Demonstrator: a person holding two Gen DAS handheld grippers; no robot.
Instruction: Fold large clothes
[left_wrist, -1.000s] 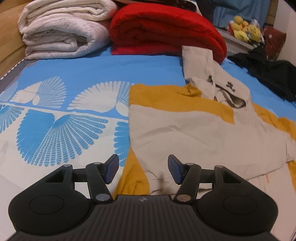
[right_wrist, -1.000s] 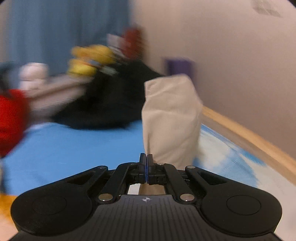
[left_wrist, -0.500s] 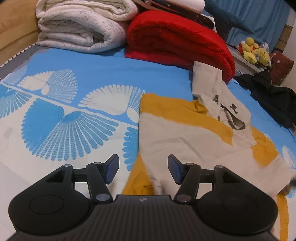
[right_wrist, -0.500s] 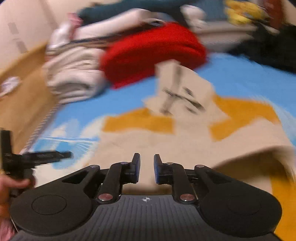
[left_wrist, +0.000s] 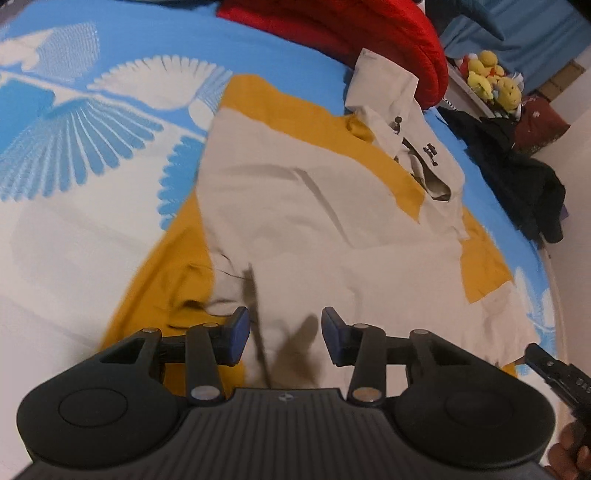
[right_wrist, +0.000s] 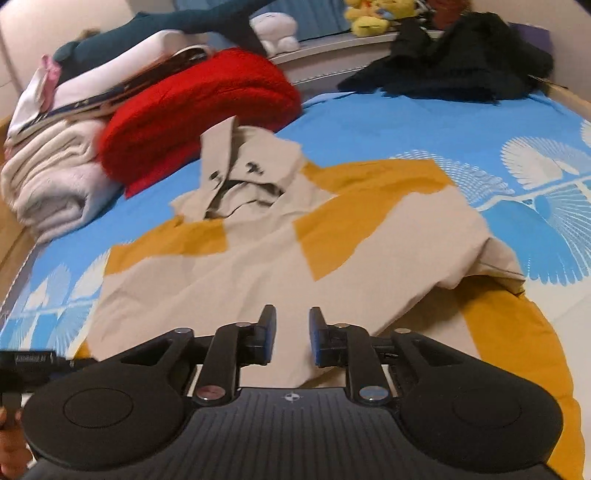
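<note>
A large beige and mustard-yellow garment (left_wrist: 314, 221) lies spread on the bed, with its black-printed collar part (left_wrist: 417, 147) crumpled at the far end. My left gripper (left_wrist: 285, 325) hovers low over the garment's near edge. Its jaws are closing but stand apart, cloth lies under and between them, and the pads do not press it. In the right wrist view the same garment (right_wrist: 258, 266) fills the middle. A beige flap is folded over it on the right. My right gripper (right_wrist: 292, 332) is just above the cloth; its jaws are opening and grip nothing.
A blue sheet with white fan prints (left_wrist: 74, 129) covers the bed. At the far end lie a rolled red blanket (right_wrist: 199, 110) and folded white bedding (right_wrist: 48, 177). Black clothes (right_wrist: 461, 62) and yellow plush toys (left_wrist: 491, 77) sit at the far right.
My right gripper let go of the beige cloth it held up, swung across over the garment and opened. My left gripper sank toward the near edge, rolled, and its jaws narrowed.
</note>
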